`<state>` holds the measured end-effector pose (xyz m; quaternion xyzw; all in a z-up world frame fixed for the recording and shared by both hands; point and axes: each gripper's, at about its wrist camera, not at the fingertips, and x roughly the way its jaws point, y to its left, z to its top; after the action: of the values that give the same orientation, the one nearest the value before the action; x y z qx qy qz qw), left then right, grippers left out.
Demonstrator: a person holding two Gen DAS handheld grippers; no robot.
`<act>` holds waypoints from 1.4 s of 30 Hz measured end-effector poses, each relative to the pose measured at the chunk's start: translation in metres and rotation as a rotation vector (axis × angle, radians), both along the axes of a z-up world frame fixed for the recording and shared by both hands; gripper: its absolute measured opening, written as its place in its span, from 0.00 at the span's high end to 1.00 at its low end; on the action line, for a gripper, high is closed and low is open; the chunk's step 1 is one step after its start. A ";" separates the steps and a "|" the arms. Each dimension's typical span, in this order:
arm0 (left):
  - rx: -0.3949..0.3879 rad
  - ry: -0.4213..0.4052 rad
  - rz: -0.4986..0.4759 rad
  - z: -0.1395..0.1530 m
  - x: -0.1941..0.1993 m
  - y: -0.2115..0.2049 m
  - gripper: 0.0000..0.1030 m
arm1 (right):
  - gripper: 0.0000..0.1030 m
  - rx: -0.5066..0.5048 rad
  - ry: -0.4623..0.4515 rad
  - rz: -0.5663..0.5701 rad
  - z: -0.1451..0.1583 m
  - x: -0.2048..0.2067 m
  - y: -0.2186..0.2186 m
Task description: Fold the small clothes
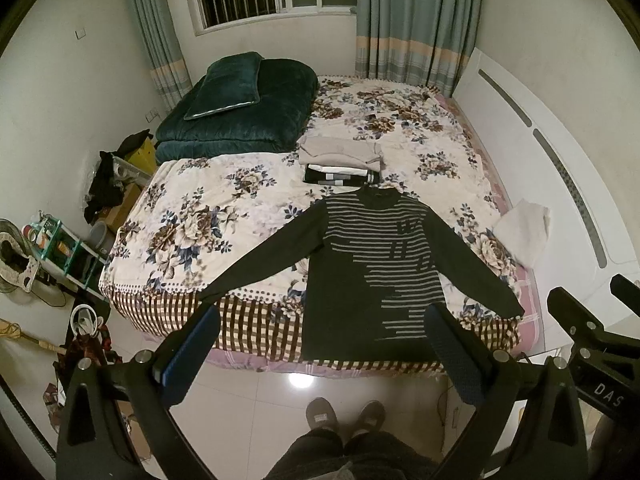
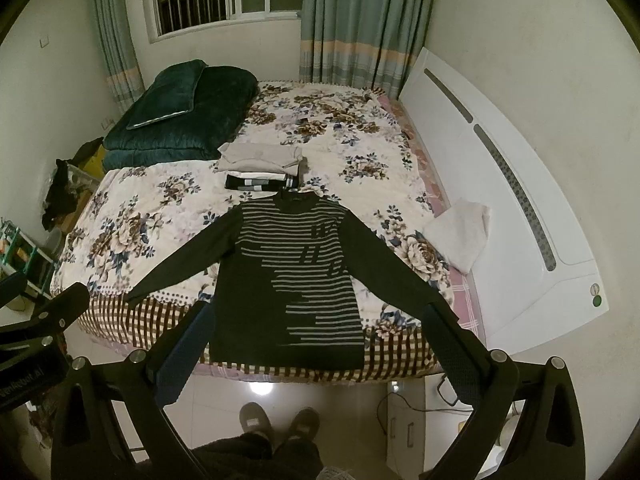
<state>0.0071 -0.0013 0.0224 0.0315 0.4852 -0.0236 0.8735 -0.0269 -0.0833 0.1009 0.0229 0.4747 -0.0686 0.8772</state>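
Dark striped long-sleeved sweater (image 1: 372, 256) lies flat on floral-sheeted bed (image 1: 224, 208); stack of folded clothes (image 1: 340, 160) behind it, folded white towel (image 1: 522, 232) right.

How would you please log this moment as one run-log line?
stage: pre-fold | sweater: flat on bed, sleeves spread | left claw: open, empty | right claw: open, empty | folded stack: behind collar

Dark long-sleeved sweater (image 1: 372, 264) (image 2: 296, 272) with grey horizontal stripes, spread flat and face-up at the near edge of the bed, collar toward the far side, hem hanging over the edge, both sleeves angled outward. Just beyond the collar, stack of folded clothes (image 1: 342, 160) (image 2: 262, 166): beige garment on top, white and dark striped pieces beneath.
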 end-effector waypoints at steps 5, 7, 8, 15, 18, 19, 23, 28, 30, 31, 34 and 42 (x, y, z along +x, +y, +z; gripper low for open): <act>-0.002 -0.002 0.002 -0.003 -0.001 0.000 0.00 | 0.00 -0.002 -0.001 -0.001 0.001 0.000 0.002; -0.001 -0.003 0.001 -0.002 -0.002 0.001 0.00 | 0.00 -0.003 0.001 0.001 0.002 0.000 0.003; -0.001 -0.003 0.001 -0.003 -0.002 0.001 0.00 | 0.00 -0.002 -0.001 0.000 0.001 -0.001 0.002; -0.004 -0.005 0.003 -0.002 -0.001 0.001 0.00 | 0.00 -0.005 -0.005 0.005 0.005 -0.001 0.004; -0.003 -0.003 0.001 -0.002 -0.002 0.001 0.00 | 0.00 -0.005 -0.005 0.006 0.007 -0.001 0.004; -0.004 -0.004 0.001 -0.002 -0.002 0.001 0.00 | 0.00 -0.006 -0.005 0.005 0.006 -0.001 0.004; -0.007 -0.004 0.000 0.000 -0.002 0.003 0.00 | 0.00 -0.007 -0.006 0.005 0.006 -0.001 0.004; -0.009 -0.009 0.001 0.013 0.000 0.014 0.00 | 0.00 -0.008 -0.007 0.005 0.008 -0.001 0.004; -0.010 -0.009 0.001 0.015 0.001 0.015 0.00 | 0.00 -0.008 -0.007 0.005 0.007 -0.001 0.004; -0.010 -0.011 0.002 0.015 0.001 0.014 0.00 | 0.00 -0.006 -0.007 0.004 0.008 -0.001 0.004; -0.012 -0.010 0.001 0.015 0.000 0.014 0.00 | 0.00 -0.007 -0.008 0.006 0.006 -0.002 0.004; 0.016 -0.082 -0.017 -0.001 0.033 0.006 0.00 | 0.00 0.058 0.000 -0.046 -0.007 0.017 -0.012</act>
<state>0.0401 0.0050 0.0211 0.0433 0.4486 -0.0257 0.8923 -0.0098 -0.0952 0.0942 0.0594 0.4756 -0.0751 0.8744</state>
